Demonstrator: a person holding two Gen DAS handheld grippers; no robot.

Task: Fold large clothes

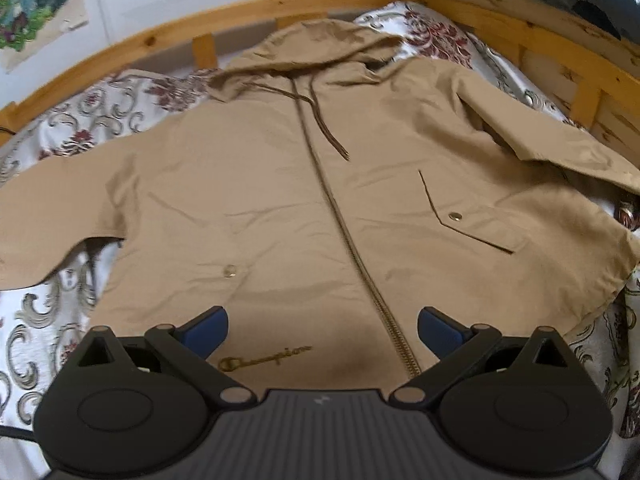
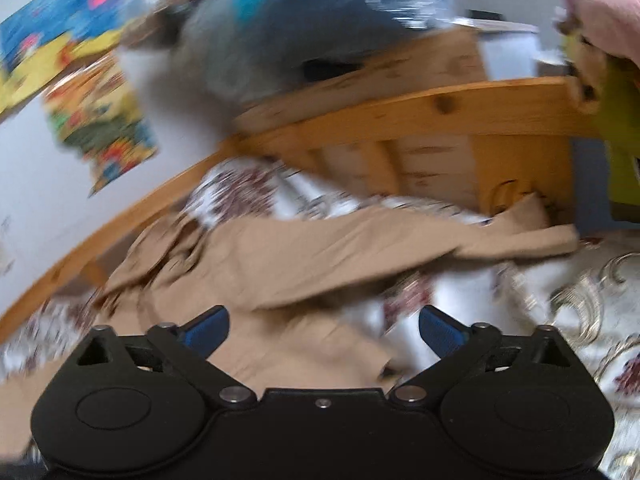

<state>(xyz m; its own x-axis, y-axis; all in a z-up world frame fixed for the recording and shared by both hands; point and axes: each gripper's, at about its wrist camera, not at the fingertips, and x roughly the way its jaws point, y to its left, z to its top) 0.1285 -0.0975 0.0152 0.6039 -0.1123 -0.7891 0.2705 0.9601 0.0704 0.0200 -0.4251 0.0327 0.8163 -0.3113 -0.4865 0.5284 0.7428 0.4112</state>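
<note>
A tan hooded zip jacket (image 1: 280,184) lies front-up and spread flat on a bed, hood toward the far rail, both sleeves out to the sides. My left gripper (image 1: 322,330) is open and empty above the jacket's hem, near the embroidered logo (image 1: 266,358). In the blurred right wrist view, my right gripper (image 2: 324,330) is open and empty over the jacket's right side (image 2: 280,272), with its right sleeve (image 2: 400,240) stretching toward the bed frame.
The bed has a white floral cover (image 1: 60,128) and a wooden rail (image 1: 168,36) around the far and right sides (image 2: 440,112). A grey-blue bundle (image 2: 304,28) sits on the frame. Posters (image 2: 96,128) hang on the wall.
</note>
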